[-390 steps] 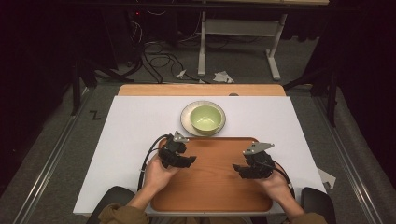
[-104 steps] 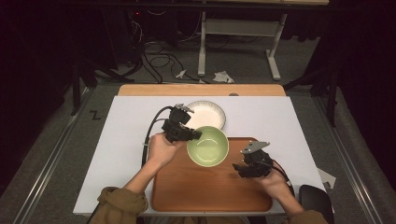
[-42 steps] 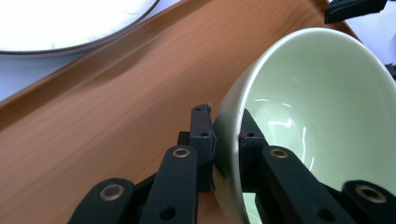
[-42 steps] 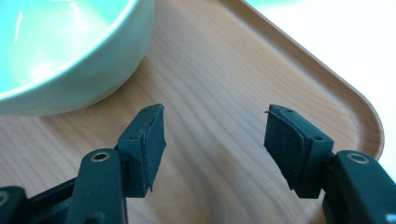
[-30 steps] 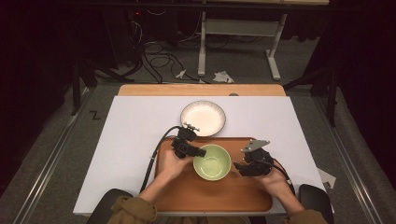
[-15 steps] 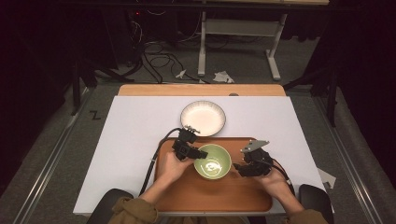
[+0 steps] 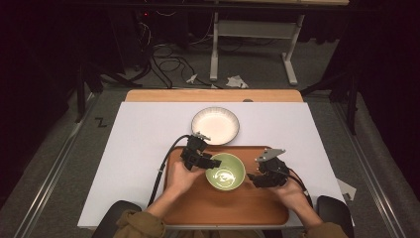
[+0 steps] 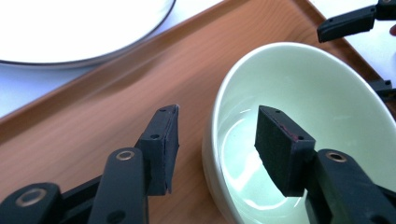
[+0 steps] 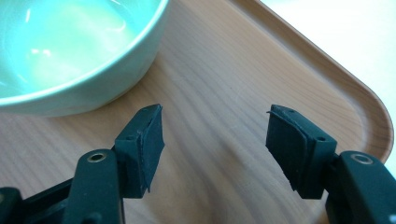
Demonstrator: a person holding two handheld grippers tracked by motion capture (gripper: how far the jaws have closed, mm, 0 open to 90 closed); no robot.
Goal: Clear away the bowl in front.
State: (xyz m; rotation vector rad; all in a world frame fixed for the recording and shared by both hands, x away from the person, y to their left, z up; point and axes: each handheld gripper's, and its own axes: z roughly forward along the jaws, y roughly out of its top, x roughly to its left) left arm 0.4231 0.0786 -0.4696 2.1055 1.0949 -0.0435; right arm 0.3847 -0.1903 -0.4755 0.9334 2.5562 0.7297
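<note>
Altogether: one green bowl [image 7: 226, 172], one white plate [image 7: 215, 125], one tray [image 7: 225, 208].

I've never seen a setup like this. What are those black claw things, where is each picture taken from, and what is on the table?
No robot here: a person sits at the table and holds a two-jaw tool in each hand. The high view looks down from above; the left gripper and right gripper show there. The other two pictures come from small cameras riding on each tool, looking along its black jaws.

On the table lies a wooden tray with a green bowl on it; a white plate sits on the table beyond the tray.

The left gripper's jaws are open astride the bowl's rim, one inside and one outside. The right gripper is open beside the bowl, holding nothing.
</note>
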